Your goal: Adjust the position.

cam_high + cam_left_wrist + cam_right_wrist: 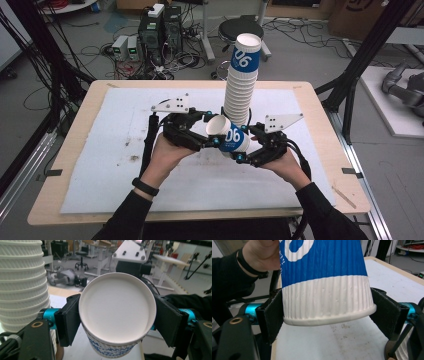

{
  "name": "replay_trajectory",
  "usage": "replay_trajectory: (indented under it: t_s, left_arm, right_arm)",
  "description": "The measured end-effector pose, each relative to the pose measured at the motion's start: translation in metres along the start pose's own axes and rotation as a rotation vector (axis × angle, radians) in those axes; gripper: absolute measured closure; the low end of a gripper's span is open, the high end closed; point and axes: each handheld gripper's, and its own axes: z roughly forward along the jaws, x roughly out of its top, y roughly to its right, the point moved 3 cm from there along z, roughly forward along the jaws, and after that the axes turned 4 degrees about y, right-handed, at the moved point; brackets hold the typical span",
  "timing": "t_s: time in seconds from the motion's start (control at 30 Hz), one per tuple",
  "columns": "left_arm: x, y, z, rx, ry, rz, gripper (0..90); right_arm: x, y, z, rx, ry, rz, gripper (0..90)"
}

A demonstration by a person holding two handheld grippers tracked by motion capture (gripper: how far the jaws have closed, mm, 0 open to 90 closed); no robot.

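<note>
Blue and white ribbed paper makes up the cup [229,136], which is held on its side just above the table [100,165] at the centre of the high view, right before the foot of a tall cup stack [241,85]. Large white digits are printed on its blue band; its inside is plain white. In the left gripper view the left tongs [117,322] are seen around the cup's mouth, both pads against its rim. In the right gripper view the right tongs [327,315] are seen around its white rolled base; the left pad lies against it, while contact at the right pad cannot be told.
</note>
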Motion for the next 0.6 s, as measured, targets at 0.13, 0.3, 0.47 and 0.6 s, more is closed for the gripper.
replay_trajectory:
  t_s: [0.13, 0.3, 0.47, 0.6]
  left_arm:
    - [0.0017, 0.0009, -0.0005, 0.026, -0.067, 0.028, 23.5]
    - [0.0039, 0.0017, -0.0034, 0.018, -0.161, 0.040, 23.0]
    - [0.0026, 0.0023, -0.0033, 0.004, -0.233, 0.051, 22.8]
    - [-0.0002, 0.0020, -0.0009, 0.005, -0.267, 0.052, 22.8]
  right_arm:
    - [-0.0009, 0.0002, -0.0002, -0.002, -0.028, -0.013, 19.2]
    - [-0.0019, 0.0011, -0.0018, -0.012, -0.076, -0.030, 19.3]
    - [-0.0031, 0.0009, -0.0017, -0.008, -0.126, -0.053, 19.4]
    - [-0.0043, -0.0004, -0.0007, -0.012, -0.165, -0.066, 19.5]
